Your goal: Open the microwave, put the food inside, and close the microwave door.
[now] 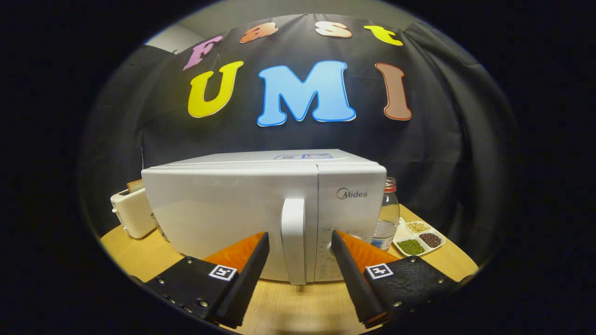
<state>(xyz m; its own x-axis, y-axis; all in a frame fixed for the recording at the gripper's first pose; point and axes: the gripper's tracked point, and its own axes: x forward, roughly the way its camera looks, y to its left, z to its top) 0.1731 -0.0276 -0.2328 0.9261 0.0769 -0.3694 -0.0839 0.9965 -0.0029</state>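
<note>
Microwave (233,209) — white, door shut, on the wooden table (288,307) just ahead of my fingers. Its vertical handle (294,239) stands between them, untouched. My gripper (300,244) — spread open, holding nothing. Toaster (132,211) left of the microwave; glass jar (388,214) and sectioned dish (419,237) of beans right.

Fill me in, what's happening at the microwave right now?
A handheld gripper faces the white microwave, door shut. Its jaws are open, one on each side of the vertical door handle, not gripping it. A toaster, a glass jar and a tray of beans flank the microwave on the wooden table.
</note>
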